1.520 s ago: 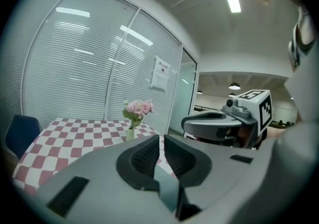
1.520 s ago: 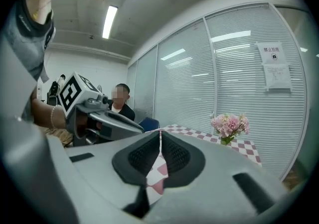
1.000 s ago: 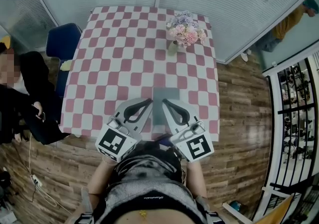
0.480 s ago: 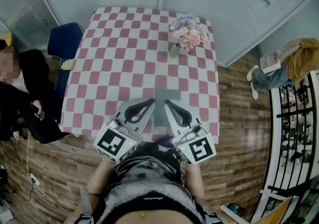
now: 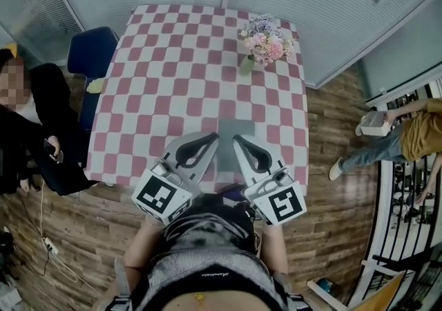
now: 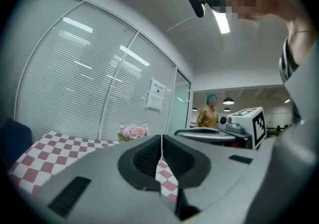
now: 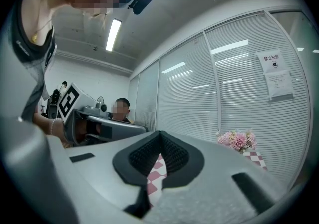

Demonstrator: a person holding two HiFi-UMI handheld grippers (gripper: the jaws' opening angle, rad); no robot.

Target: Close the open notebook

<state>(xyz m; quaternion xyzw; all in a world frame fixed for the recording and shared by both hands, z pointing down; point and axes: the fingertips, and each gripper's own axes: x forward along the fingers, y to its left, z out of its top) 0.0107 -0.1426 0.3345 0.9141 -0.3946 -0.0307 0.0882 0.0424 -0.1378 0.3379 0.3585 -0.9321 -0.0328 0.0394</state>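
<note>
Hold left gripper (image 5: 211, 137) and right gripper (image 5: 239, 139) pressed together, empty, level, flanking the grey notebook (image 5: 231, 128) on the checkered tablecloth (image 5: 179, 61). Looks flat, probably shut already. Press any raised cover down gently, without dragging cloth.

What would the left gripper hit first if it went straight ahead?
Likely nothing on the pink-and-white checked tablecloth: the left gripper points level, just right of the pink flower bouquet. The white-slatted glass wall comes first; depth unclear.

Grey notebook (image 5: 230, 133), seemingly closed, flat near table (image 5: 173, 61) front edge
</note>
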